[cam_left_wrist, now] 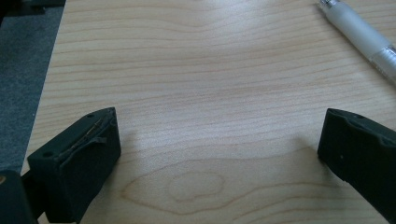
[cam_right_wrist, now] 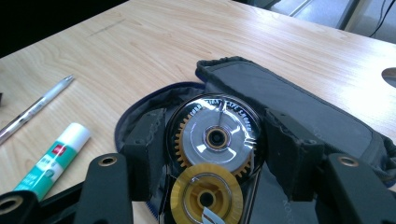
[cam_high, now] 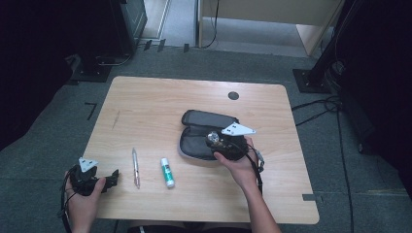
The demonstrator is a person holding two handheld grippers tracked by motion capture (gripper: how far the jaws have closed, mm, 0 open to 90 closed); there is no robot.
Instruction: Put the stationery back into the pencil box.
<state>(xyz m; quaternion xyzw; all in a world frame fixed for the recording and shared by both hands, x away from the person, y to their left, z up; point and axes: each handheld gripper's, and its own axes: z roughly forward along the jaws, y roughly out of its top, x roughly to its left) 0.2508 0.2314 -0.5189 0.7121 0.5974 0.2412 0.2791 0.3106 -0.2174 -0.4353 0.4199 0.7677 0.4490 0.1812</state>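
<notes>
Nearest the person, the left gripper [cam_high: 112,177] rests at the table [cam_high: 145,97] edge, jaws wide and empty, parked left of the pen [cam_high: 136,168] and glue stick [cam_high: 167,173]. Right of those, the right gripper [cam_right_wrist: 217,149] clamps a clear correction tape dispenser [cam_right_wrist: 215,154] just above the open pencil case [cam_high: 199,133], probably so it drops straight in. The dispenser's tip is cut off, and the case's inside is dark behind it.
</notes>
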